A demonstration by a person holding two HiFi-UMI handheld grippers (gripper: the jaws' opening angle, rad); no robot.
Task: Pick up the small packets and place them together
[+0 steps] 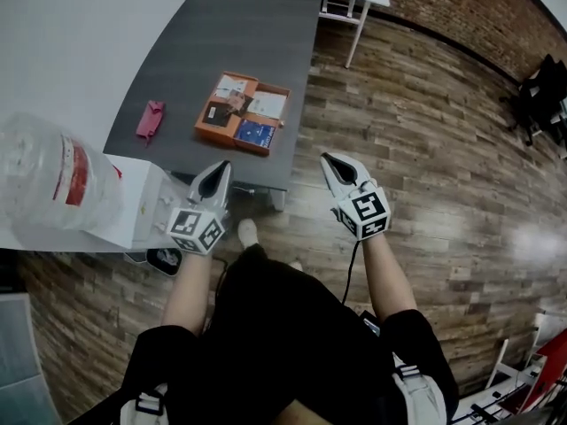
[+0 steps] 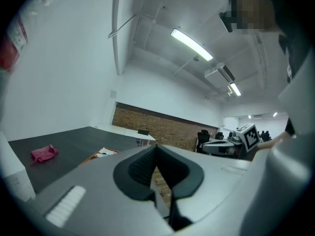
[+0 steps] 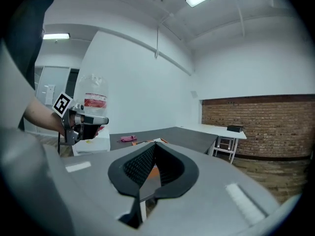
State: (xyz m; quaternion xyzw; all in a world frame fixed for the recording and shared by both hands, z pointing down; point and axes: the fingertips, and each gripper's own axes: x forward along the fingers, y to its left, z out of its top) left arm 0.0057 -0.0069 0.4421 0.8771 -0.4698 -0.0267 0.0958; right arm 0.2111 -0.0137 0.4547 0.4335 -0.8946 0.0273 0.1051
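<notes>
Jaws of left gripper (image 1: 222,166) pressed together, nothing between; right gripper (image 1: 327,158) same, both short of grey table (image 1: 230,25).

On the table (image 1: 230,34), packets (image 1: 255,132) lie in a tray (image 1: 211,113). A cloth (image 1: 150,119) lies left of the tray, and a bottle (image 1: 49,180) stands farther left and nearer.
</notes>
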